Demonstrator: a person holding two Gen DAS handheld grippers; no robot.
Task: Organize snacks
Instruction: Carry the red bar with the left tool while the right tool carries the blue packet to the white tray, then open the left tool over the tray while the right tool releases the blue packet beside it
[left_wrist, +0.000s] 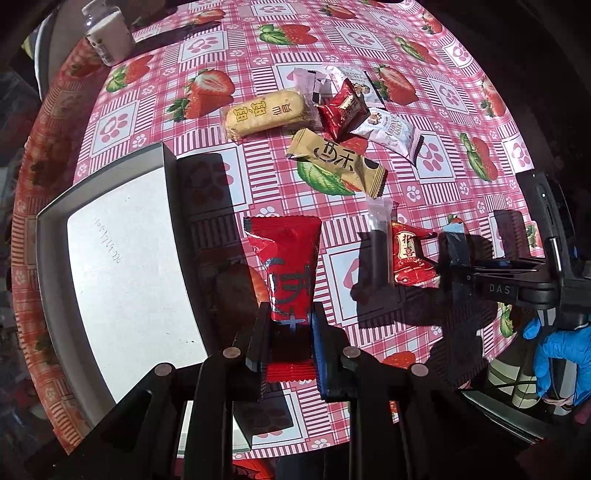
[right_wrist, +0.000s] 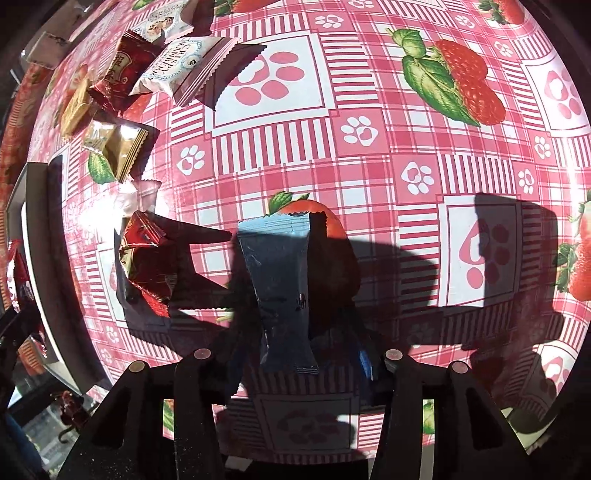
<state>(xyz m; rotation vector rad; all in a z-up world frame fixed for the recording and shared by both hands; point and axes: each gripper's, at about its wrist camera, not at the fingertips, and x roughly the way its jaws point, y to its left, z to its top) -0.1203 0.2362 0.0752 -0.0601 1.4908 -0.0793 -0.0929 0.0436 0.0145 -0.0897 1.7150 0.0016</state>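
Barely begun: gray tray (left_wrist: 48, 236) holds no snacks yet. Left tongs (left_wrist: 288, 325) grip red pkt (left_wrist: 288, 258); right tongs (right_wrist: 295, 354) grip dark blue pkt (right_wrist: 280, 280). Approx. seven pkts left on bench (left_wrist: 258, 48).

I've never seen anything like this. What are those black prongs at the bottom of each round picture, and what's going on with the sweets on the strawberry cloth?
No robot here: a person holds a two-fingered claw in each hand, with a wide-angle camera on each looking along its fingers. The prongs are those fingers. One picture is from the left claw, shut on a red snack packet, beside an open grey box. It also shows the right claw and a blue-gloved hand. The other is from the right claw, with a dark blue packet between its fingers. More wrapped snacks lie loose on the strawberry tablecloth.
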